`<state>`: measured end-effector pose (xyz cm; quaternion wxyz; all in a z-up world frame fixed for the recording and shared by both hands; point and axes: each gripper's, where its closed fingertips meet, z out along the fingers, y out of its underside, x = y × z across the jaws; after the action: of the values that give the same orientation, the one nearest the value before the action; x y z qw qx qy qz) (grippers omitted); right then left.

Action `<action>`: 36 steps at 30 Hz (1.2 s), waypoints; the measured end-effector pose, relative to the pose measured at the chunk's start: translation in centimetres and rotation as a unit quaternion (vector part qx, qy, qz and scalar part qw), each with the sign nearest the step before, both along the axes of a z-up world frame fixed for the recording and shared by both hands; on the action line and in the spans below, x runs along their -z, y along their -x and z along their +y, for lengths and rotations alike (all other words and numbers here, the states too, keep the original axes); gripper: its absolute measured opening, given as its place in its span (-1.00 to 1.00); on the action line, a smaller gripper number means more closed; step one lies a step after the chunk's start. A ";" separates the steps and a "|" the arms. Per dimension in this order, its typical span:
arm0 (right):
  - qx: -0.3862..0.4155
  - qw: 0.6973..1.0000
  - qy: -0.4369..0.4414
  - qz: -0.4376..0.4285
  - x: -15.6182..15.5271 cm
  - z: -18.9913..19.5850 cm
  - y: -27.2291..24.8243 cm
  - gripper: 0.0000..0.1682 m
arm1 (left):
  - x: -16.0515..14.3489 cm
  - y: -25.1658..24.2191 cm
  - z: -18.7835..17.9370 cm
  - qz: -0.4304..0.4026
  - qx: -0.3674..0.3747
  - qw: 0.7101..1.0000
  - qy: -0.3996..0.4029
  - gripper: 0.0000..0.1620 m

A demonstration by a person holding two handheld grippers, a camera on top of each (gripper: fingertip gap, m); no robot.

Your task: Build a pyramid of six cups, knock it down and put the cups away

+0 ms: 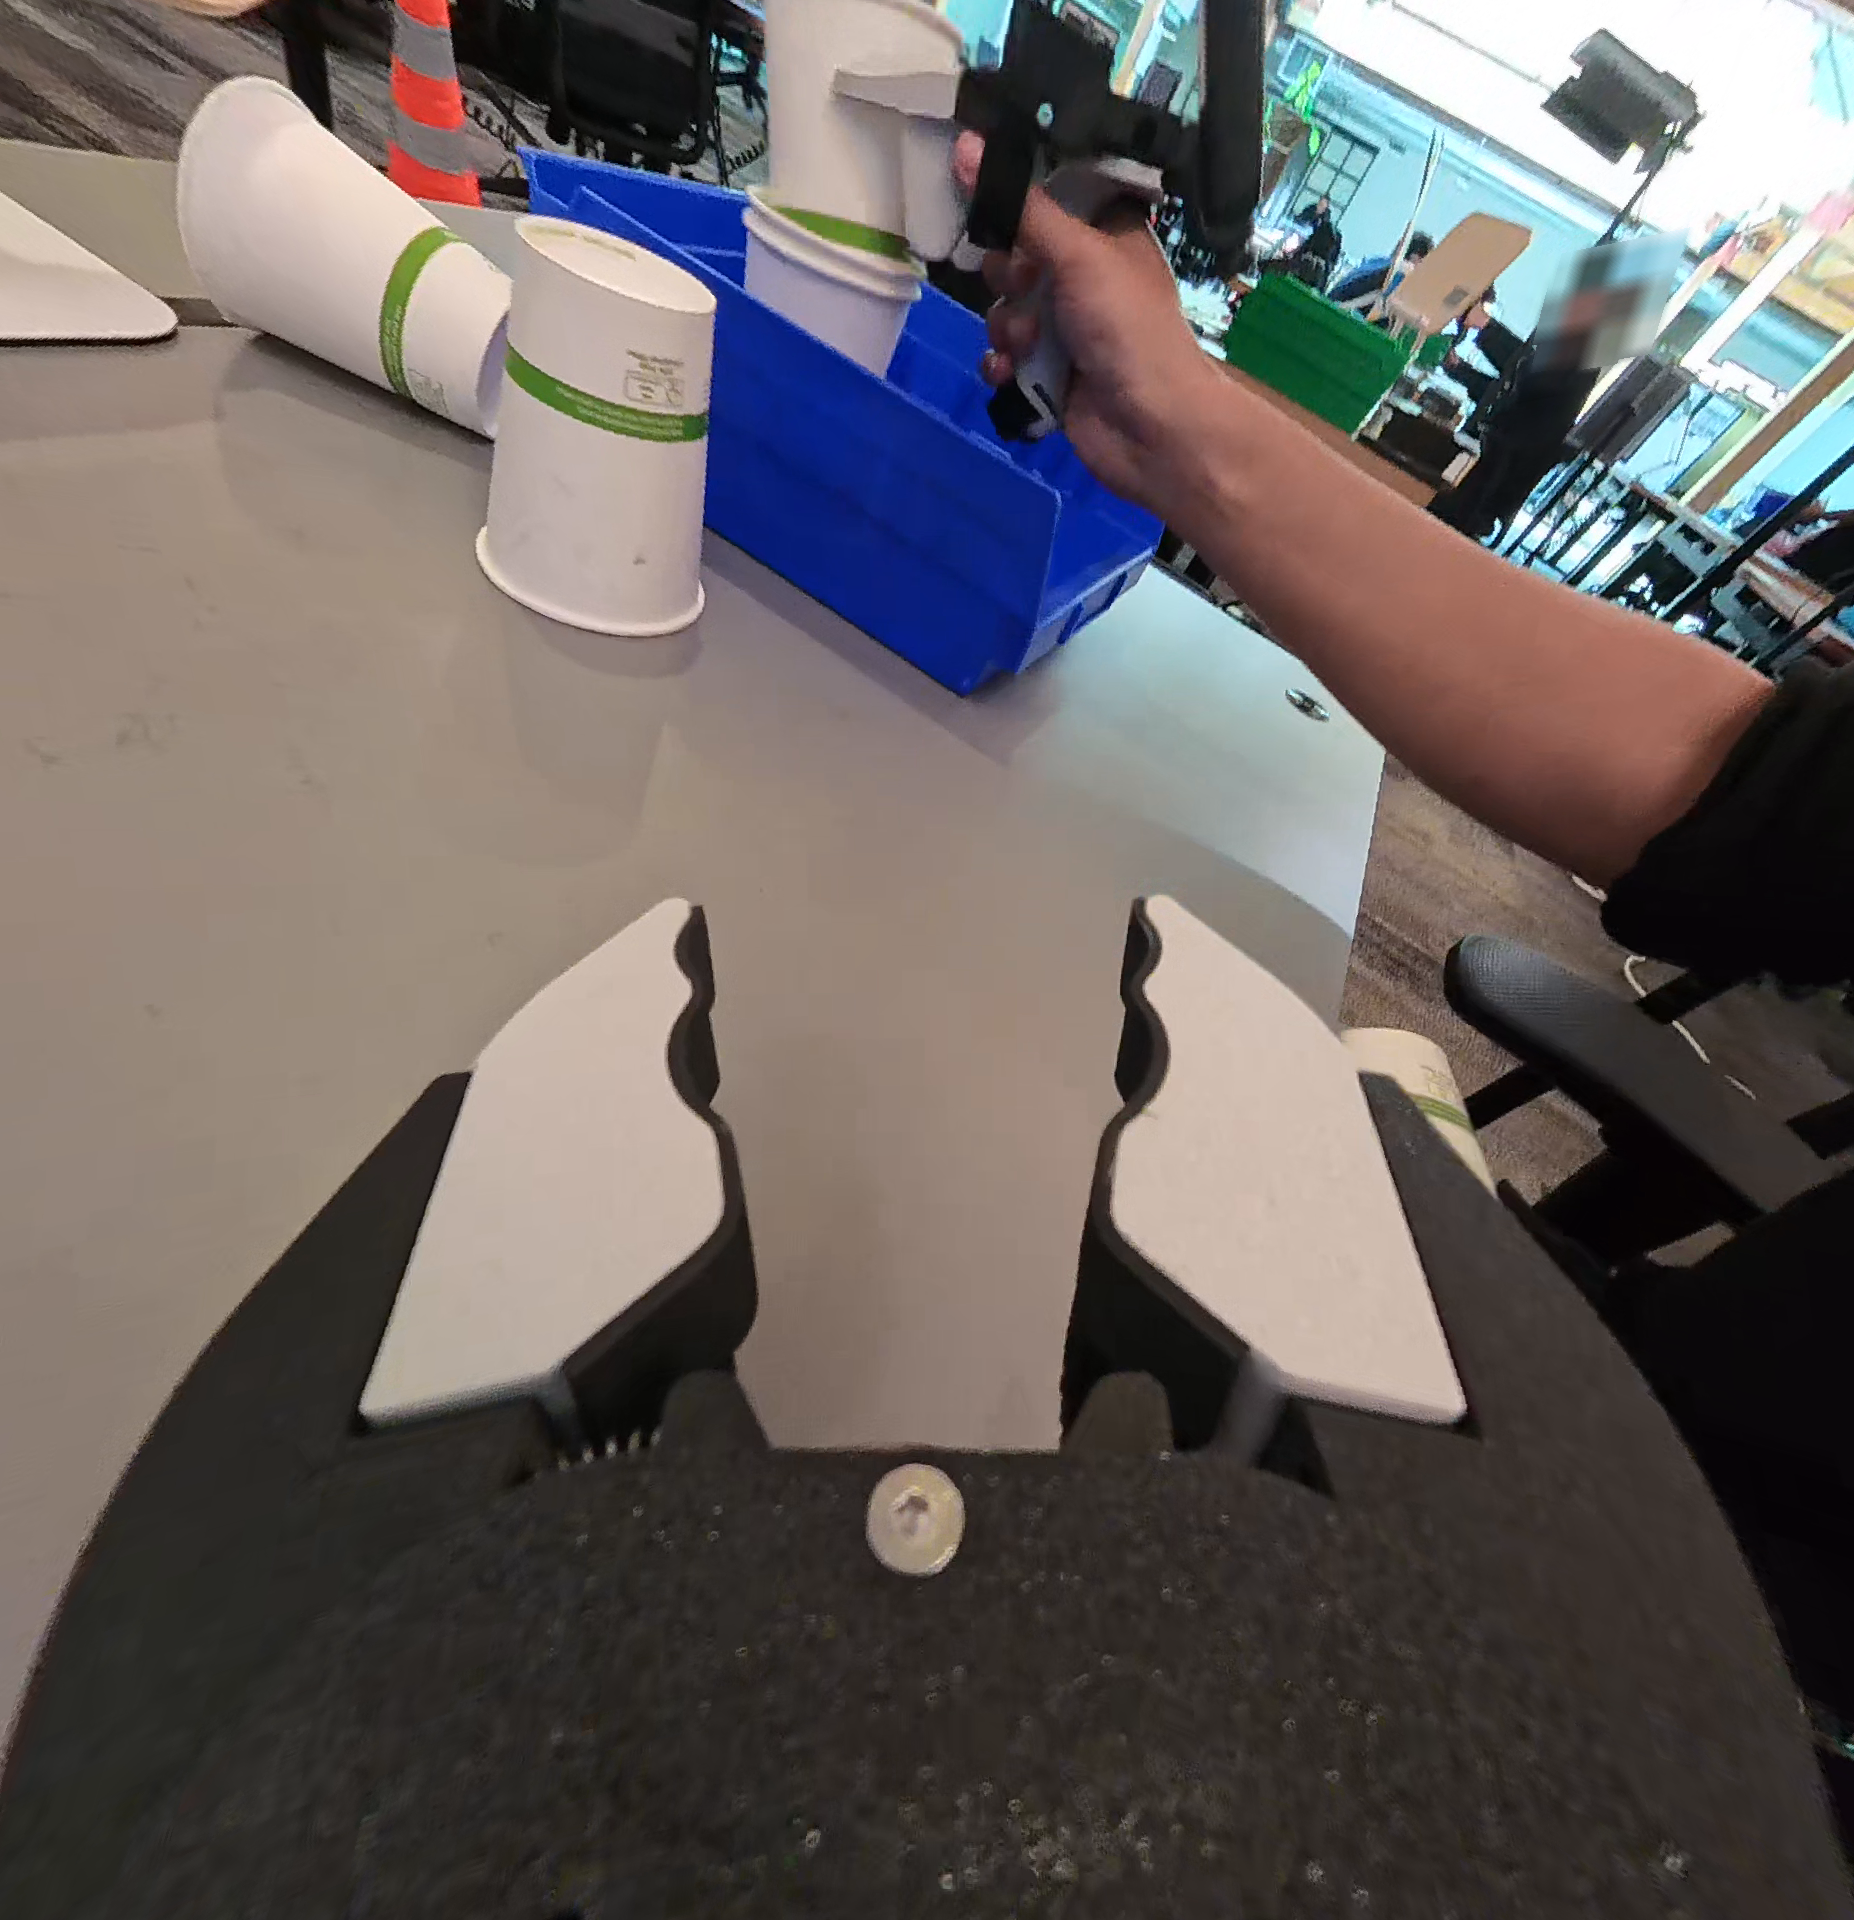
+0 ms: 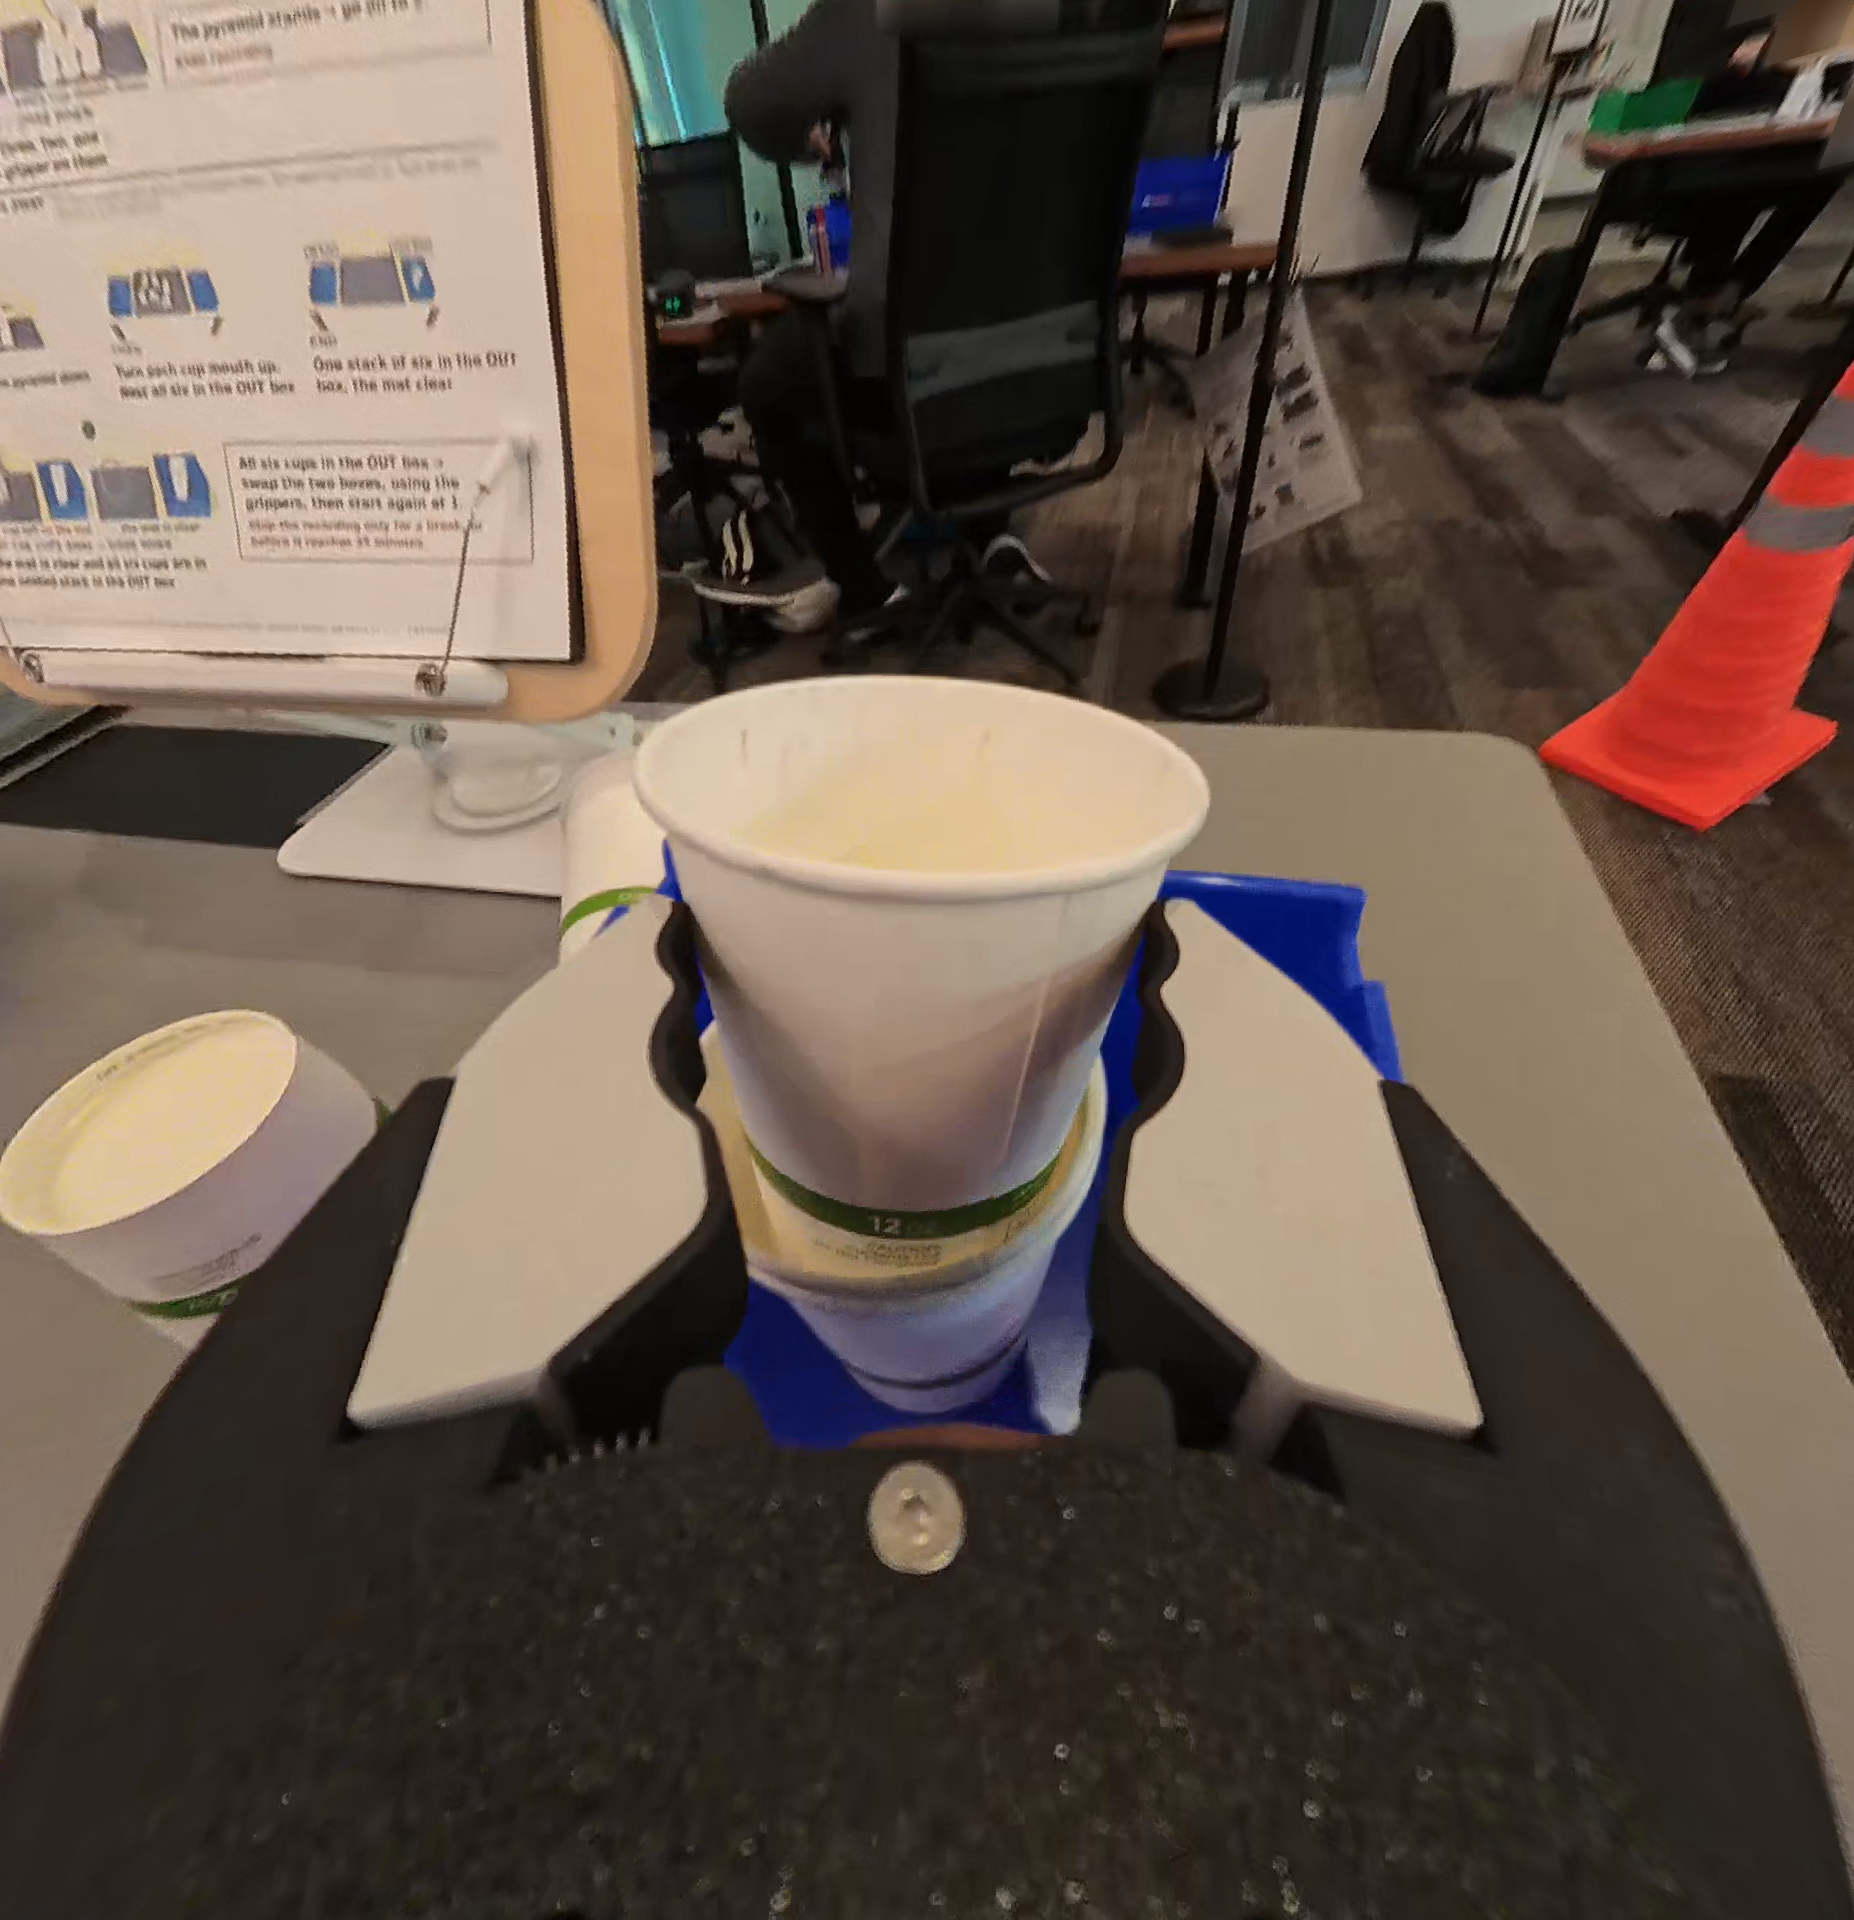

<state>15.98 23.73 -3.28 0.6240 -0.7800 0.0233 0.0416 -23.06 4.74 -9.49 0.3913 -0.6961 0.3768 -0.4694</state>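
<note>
- Right wrist view: the right gripper is seen at frame centre, its fingers closed against the sides of an upright white paper cup with a green band near its base.
- The held cup is partly nested, mouth up, into a stack of cups standing in the blue bin on the grey table.
- An upside-down cup is seen at lower left, just beside the bin; a further cup lies behind the left finger, mostly hidden.
- An instruction sheet on a stand fills the upper left; an orange cone stands on the floor at right.
- Left wrist view: the left gripper is held over bare table, fingers spread apart with nothing between them.
- At upper left, one cup lies on its side, touching the inverted one.
</note>
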 end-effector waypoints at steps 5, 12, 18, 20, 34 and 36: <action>-0.030 0.998 0.063 0.006 1.2 -1.3 0.6 0.03 | 0.3 -0.4 -0.6 0.002 0.017 1.000 0.009 -0.07; -0.074 0.986 0.146 -0.023 1.8 -5.6 1.9 0.16 | 0.2 -0.3 -0.5 0.001 0.024 1.000 0.010 -0.07; -0.216 0.972 0.019 -0.088 -4.4 -11.7 10.3 0.11 | 0.0 0.1 -0.2 0.000 0.018 1.000 0.002 -0.07; -0.303 0.944 0.014 -0.127 -4.6 -14.7 14.6 0.13 | 0.0 0.1 -0.2 0.002 0.016 1.000 0.001 -0.07; -0.663 0.572 0.319 -0.363 9.7 -39.0 31.6 -0.08 | 0.3 -0.7 -1.2 0.017 0.032 0.999 -0.013 -0.08; -0.662 0.537 0.367 -0.372 12.2 -41.1 31.6 -0.05 | 0.2 -0.6 -1.3 0.020 0.032 0.999 -0.024 -0.08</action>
<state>-15.63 -17.40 -15.50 0.0300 -0.6787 -0.7209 0.1367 -22.43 3.41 -9.64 0.3852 -0.6829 0.4183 -0.4586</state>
